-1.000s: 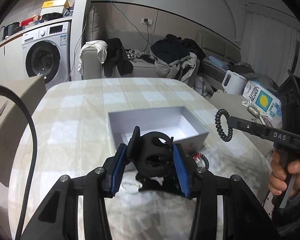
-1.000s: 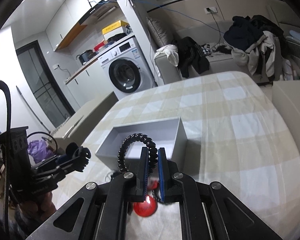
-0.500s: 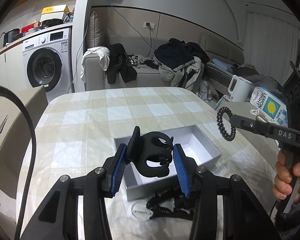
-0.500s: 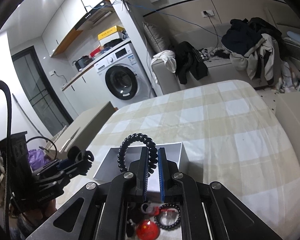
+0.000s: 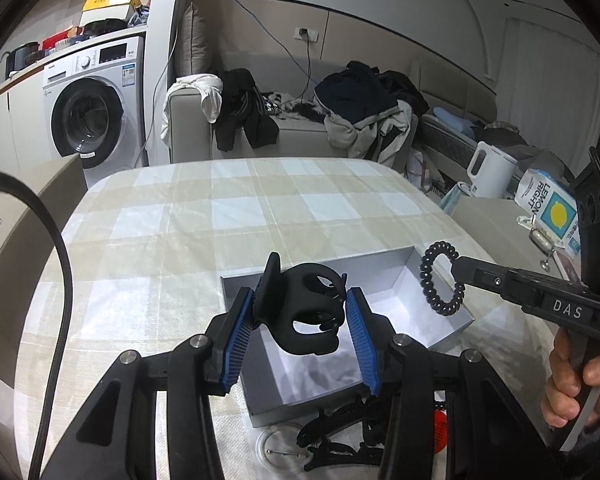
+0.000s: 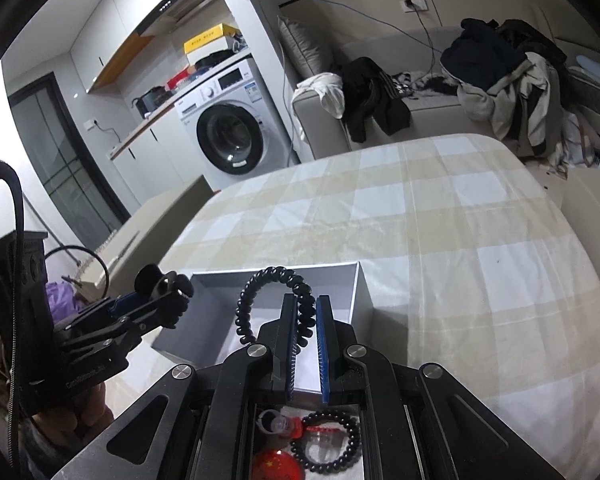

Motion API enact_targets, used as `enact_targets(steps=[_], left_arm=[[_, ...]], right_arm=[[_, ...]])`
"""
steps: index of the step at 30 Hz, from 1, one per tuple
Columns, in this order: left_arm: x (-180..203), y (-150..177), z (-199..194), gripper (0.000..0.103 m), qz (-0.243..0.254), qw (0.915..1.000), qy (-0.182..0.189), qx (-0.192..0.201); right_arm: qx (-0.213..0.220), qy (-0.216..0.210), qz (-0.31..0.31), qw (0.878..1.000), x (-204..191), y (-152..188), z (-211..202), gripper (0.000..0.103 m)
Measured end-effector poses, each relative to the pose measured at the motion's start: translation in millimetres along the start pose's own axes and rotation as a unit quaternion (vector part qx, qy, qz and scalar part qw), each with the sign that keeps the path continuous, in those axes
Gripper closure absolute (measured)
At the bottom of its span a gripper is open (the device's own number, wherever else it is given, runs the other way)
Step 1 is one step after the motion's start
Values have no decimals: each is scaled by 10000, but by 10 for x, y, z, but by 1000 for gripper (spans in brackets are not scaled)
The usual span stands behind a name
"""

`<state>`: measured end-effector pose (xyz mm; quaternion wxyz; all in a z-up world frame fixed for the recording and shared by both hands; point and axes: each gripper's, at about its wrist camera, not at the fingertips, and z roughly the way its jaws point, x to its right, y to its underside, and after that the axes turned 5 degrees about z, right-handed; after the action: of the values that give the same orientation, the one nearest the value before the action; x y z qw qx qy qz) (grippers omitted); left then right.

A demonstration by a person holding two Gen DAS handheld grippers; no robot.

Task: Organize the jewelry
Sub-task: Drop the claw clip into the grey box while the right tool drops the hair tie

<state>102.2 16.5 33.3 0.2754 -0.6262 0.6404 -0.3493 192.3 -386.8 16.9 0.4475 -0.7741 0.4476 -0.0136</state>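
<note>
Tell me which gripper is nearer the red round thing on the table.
Right. The right gripper hangs just above the red round thing; the left gripper is off to its left over the box.

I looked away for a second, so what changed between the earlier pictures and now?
Both grippers pulled back toward the near side of the table: the grey box now sits lower in each view. Unchanged: the left gripper stays clamped on the black claw clip, the right gripper on the black spiral hair tie. Nothing released.
</note>
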Motion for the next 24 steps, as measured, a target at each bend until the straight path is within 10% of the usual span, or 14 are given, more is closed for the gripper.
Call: enact_targets(steps=[24], left_arm=[[36, 44, 161, 62, 167, 9994, -162, -266]], right_arm=[[-347, 381, -101, 9986, -93, 81, 265, 95]])
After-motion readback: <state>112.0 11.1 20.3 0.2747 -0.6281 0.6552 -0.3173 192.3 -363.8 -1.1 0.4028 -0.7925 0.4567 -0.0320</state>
